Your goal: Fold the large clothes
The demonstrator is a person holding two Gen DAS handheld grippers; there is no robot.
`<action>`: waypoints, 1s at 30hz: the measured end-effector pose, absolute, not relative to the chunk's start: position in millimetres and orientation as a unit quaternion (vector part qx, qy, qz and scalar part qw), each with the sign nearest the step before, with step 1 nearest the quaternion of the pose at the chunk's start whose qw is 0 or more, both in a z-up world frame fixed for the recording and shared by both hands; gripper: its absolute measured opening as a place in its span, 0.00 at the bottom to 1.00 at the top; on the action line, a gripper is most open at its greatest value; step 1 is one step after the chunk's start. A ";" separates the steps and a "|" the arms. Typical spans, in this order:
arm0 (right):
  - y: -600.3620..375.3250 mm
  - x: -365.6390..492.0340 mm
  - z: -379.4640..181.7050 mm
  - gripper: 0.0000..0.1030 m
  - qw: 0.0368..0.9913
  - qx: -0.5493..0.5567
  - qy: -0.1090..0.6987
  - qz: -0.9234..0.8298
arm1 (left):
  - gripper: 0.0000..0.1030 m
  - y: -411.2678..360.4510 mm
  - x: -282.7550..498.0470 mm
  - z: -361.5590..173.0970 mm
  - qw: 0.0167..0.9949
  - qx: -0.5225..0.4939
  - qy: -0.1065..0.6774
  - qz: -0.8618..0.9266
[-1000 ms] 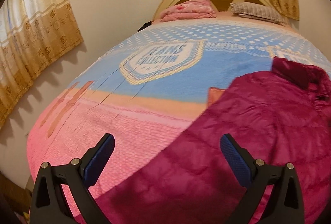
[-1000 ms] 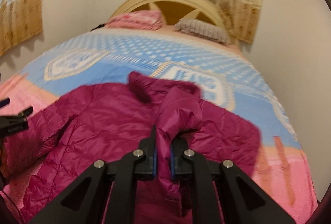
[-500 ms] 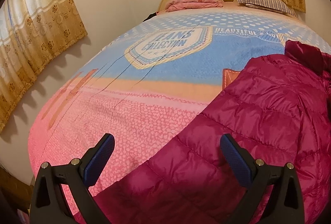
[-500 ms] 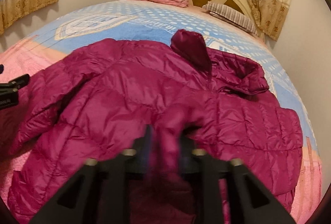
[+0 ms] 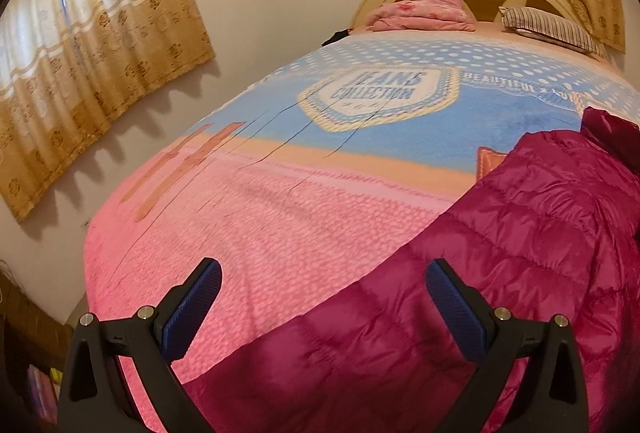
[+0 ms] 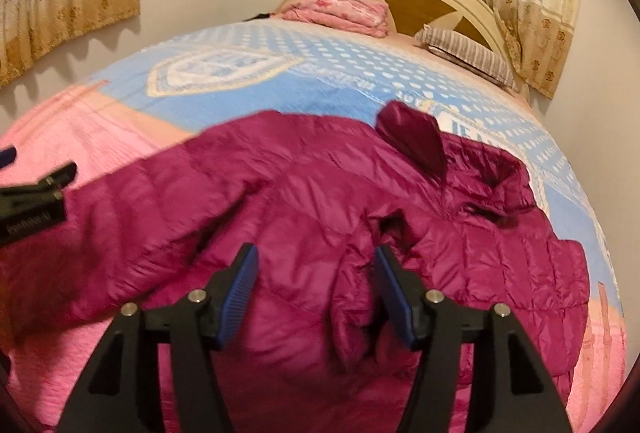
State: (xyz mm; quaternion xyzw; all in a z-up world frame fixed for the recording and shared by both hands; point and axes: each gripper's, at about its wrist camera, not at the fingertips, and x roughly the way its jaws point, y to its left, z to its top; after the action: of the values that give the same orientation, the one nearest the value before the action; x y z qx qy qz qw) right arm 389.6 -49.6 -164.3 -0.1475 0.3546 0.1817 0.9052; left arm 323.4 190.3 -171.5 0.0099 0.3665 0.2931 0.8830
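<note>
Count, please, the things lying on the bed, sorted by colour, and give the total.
Magenta: 1, the puffer jacket
Pink: 1, the folded quilt
Striped grey: 1, the pillow
Dark, too small to identify: 1, the object at the bed's edge beside the quilt
Total: 4

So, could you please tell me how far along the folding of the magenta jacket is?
Done: the jacket lies spread on the blanket, one sleeve laid across its front. In hand: the right gripper is opening around that sleeve, pads clear; the left gripper is open and empty. Left: the other sleeve and folding the body.
</note>
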 end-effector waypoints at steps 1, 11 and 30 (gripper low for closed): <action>-47.3 388.5 -160.3 0.61 0.906 -0.143 0.352 0.185 | 0.99 190.0 321.4 -170.9 0.881 0.013 0.367 0.298; -60.5 367.5 -119.2 0.61 0.922 -0.117 0.312 0.197 | 0.99 179.9 314.9 -145.3 0.885 0.017 0.354 0.303; -294.4 431.8 -139.9 0.36 0.939 0.002 0.344 -0.012 | 0.99 -15.5 395.3 -131.3 0.925 0.062 0.341 0.156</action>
State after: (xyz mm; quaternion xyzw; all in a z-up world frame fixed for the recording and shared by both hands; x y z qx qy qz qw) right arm 431.8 -294.4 -139.9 0.0024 0.3436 -0.0121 0.9390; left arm 395.3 -15.5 -131.3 0.0623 0.3410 0.1560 0.9249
